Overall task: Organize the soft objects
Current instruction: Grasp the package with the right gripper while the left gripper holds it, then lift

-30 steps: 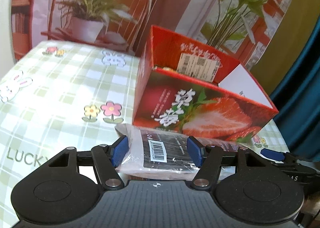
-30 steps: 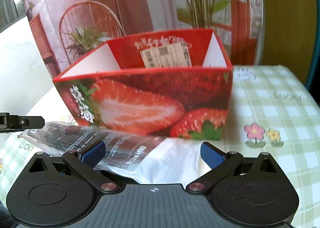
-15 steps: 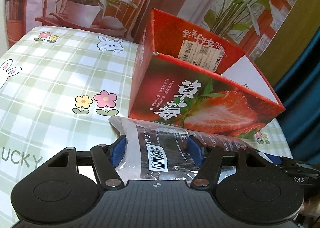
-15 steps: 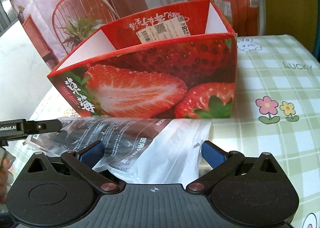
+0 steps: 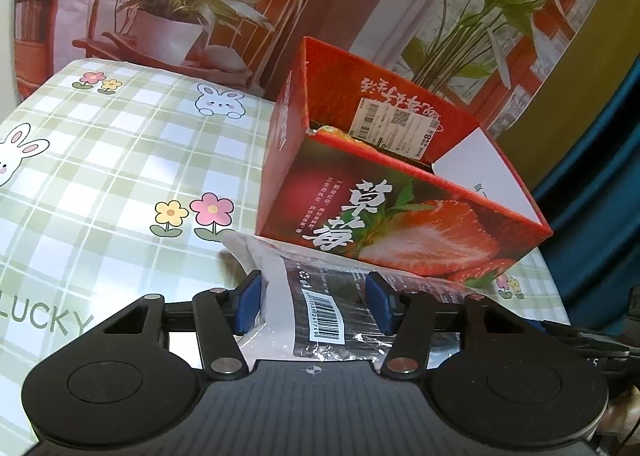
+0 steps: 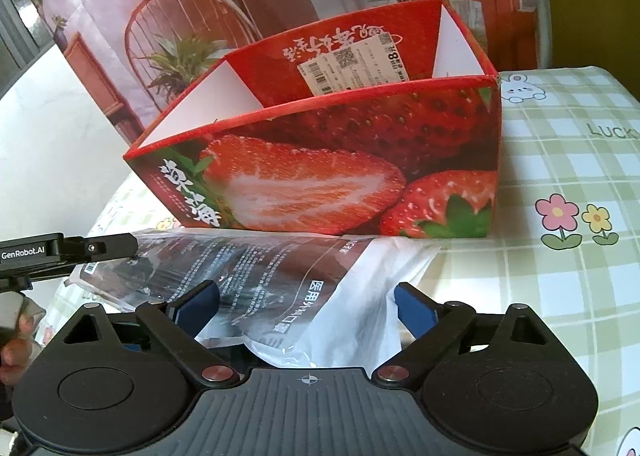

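A soft clear plastic packet (image 5: 320,308) with black contents and a barcode hangs between my two grippers. My left gripper (image 5: 314,302) grips one end of it between its blue pads. My right gripper (image 6: 306,308) has its jaws wide, with the packet's white end (image 6: 352,320) lying between them; I cannot tell whether the pads touch it. The packet (image 6: 248,268) is just in front of a red strawberry-print cardboard box (image 5: 400,200), open at the top (image 6: 340,160). Something orange shows inside the box's near corner (image 5: 328,131).
The table has a green checked cloth (image 5: 100,176) with flowers and rabbits (image 6: 560,144). A printed backdrop with a potted plant (image 5: 172,20) and chair stands behind the table. A dark blue curtain (image 5: 600,176) hangs at the right.
Both grippers have risen with the packet, so the views look further down onto the box and its open top. The packet has stayed between the jaws.
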`<state>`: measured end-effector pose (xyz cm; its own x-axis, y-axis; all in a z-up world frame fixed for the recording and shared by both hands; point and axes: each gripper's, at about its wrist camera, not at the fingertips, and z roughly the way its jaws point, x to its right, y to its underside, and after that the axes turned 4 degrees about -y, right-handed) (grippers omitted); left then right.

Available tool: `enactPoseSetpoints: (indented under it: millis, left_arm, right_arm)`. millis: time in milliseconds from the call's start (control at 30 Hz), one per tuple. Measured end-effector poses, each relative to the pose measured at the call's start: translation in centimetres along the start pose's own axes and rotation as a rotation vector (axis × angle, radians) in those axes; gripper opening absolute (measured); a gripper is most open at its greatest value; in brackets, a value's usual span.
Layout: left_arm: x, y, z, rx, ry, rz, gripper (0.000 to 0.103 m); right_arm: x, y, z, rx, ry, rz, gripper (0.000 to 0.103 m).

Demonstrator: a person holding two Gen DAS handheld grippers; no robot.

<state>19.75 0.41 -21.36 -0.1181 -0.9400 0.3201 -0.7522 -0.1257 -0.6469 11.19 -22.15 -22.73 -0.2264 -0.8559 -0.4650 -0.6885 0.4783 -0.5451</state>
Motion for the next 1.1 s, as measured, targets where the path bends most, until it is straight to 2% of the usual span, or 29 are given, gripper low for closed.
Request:
enactPoseSetpoints:
  millis: [500, 767, 1100]
  left_arm:
    - [0.4, 0.7, -3.1, 0.027, 0.042, 0.034, 0.057]
    - [-0.6, 2.2, -3.9, -0.015, 0.061, 0.04, 0.057]
    - [-1.6, 2.8, -2.5, -0.067, 0.063, 0.018, 0.056]
  right_arm:
    - [-1.3, -0.1, -1.6, 0.002, -0.036, -0.04, 0.087]
    - [-1.2, 0.7, -2.3, -0.015, -0.037, -0.074, 0.083]
    - [-1.0, 1.3, -2.0, -0.044, -0.035, -0.128, 0.074]
